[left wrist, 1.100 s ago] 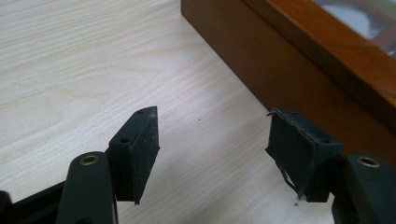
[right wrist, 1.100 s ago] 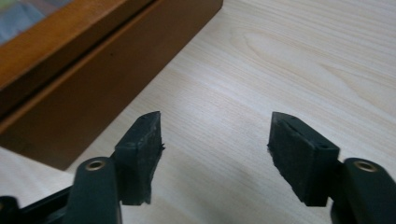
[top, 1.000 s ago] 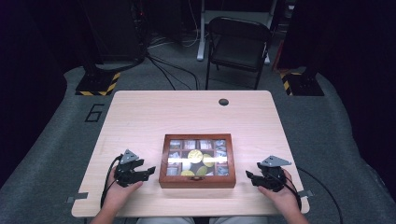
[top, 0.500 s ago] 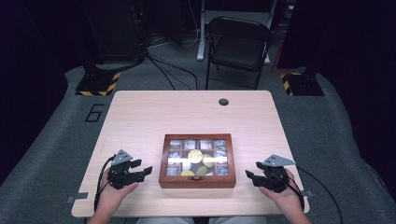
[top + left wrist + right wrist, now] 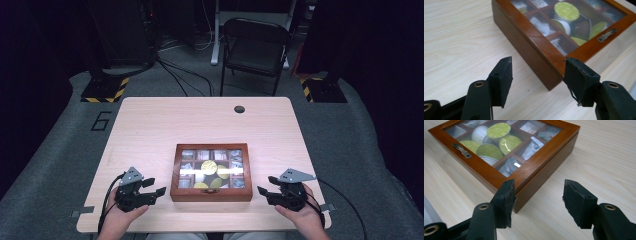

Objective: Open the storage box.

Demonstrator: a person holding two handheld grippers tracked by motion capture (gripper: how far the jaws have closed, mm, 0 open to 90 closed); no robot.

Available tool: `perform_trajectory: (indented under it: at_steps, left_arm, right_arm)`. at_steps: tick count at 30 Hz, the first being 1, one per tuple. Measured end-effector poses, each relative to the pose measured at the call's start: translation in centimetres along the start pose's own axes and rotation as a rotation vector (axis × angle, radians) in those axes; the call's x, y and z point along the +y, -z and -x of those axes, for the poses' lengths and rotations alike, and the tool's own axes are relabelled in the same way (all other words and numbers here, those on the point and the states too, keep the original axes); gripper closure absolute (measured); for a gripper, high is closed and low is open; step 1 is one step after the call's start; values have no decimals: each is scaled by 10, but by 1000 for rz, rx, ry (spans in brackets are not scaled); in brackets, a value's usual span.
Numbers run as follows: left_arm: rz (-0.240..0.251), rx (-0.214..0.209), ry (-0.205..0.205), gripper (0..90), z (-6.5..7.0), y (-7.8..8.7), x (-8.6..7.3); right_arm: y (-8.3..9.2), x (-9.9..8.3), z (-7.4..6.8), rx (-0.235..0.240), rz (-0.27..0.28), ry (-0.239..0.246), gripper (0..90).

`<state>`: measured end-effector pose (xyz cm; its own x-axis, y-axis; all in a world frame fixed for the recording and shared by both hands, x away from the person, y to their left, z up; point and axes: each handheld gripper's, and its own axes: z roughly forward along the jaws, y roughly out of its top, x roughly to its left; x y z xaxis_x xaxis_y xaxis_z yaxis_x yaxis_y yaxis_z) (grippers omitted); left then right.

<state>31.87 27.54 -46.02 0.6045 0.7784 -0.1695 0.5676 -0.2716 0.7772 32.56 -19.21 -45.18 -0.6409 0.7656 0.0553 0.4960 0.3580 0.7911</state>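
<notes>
While both hands rest at the near edge of the pale wooden table (image 5: 150, 125), the brown wooden box with a glass lid (image 5: 211, 172) sits between them, near the middle of the table's near half and flat on the top. Its lid is down, with a small metal handle (image 5: 462, 150) on the near rail. Through the glass show divided compartments holding round green-topped capsules (image 5: 498, 130) and pale sachets (image 5: 532, 144).

Left of the box, the left gripper (image 5: 156, 187) points right toward the box's near left corner; its jaws have just been closing, yet stand apart with nothing between them and touch nothing. Right of the box, the right gripper (image 5: 264, 192) points left toward the near right corner; its jaws too have just been closing, stand apart and grip nothing.
</notes>
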Motion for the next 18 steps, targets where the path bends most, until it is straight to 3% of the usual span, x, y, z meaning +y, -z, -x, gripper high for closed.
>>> perform_trajectory:
  at_steps: [5, 10, 12, 18]
  left_arm:
    - [-10, -20, -16, 430, 7, -6, -9]
    - [-24, -43, -47, 464, 13, -12, -14]
    - [-42, -37, -81, 471, 15, -16, -15]
    - [-61, -44, -98, 471, 16, -23, -18]
  right_arm:
    - [-5, -4, -5, 9, 7, 19, 432]
    - [-10, -13, -7, 43, 6, 5, 455]
    - [-13, -15, -9, 47, -3, 24, 463]
    - [-17, -19, -14, 60, -14, 55, 470]
